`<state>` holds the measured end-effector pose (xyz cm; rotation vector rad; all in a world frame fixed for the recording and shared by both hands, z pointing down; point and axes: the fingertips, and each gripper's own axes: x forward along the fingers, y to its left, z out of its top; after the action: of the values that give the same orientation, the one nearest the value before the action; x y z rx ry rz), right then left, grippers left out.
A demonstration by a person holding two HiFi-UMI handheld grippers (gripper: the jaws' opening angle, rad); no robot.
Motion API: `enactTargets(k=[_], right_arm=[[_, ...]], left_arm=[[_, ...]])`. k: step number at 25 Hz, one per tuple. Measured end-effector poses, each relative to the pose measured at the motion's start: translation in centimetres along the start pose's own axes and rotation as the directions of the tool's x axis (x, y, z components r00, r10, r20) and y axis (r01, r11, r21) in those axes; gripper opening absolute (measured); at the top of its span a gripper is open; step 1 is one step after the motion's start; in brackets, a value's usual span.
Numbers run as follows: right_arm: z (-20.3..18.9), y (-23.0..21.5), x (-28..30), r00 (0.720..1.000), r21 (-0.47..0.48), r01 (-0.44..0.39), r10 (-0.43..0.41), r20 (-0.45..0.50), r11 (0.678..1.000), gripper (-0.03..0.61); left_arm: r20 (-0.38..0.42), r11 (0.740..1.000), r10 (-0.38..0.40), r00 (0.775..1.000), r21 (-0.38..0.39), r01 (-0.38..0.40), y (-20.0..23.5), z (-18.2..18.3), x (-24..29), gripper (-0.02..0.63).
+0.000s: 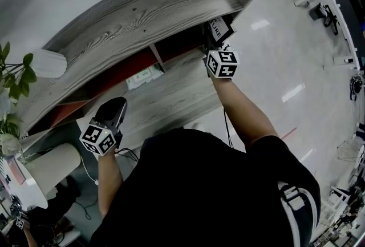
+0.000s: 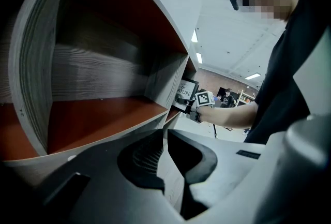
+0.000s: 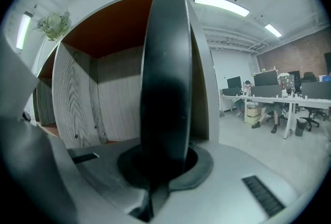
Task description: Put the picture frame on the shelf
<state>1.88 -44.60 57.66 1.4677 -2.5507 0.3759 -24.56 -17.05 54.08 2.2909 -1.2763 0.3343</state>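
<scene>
The picture frame (image 1: 219,28) is black with a white printed sheet. My right gripper (image 1: 215,43) is shut on it and holds it at the mouth of the rightmost compartment of the grey wooden shelf (image 1: 142,12). In the right gripper view the frame (image 3: 165,88) stands edge-on between the jaws, with the red-lined compartment (image 3: 114,99) just behind it. My left gripper (image 1: 114,109) is shut and empty, low in front of the shelf's left part. From the left gripper (image 2: 165,137) I see an empty red-floored compartment (image 2: 103,114) and the frame (image 2: 186,94) farther along.
A green plant (image 1: 11,77) and a white rounded object (image 1: 48,63) stand at the shelf's left end. A small pale box (image 1: 140,76) lies in a middle compartment. Desks with seated people (image 3: 274,96) fill the room to the right, across shiny floor (image 1: 285,86).
</scene>
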Motion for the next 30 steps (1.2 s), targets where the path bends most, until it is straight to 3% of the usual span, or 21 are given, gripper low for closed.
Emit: enactTargets(k=[30], right_arm=[[0.3,0.5,2.2,0.999,-0.013,0.024,-0.024,0.023,1.000,0.023]], left_arm=[[-0.009,1.000,0.015,1.000,-0.022,-0.015,0.9,-0.7,-0.5,0.030]])
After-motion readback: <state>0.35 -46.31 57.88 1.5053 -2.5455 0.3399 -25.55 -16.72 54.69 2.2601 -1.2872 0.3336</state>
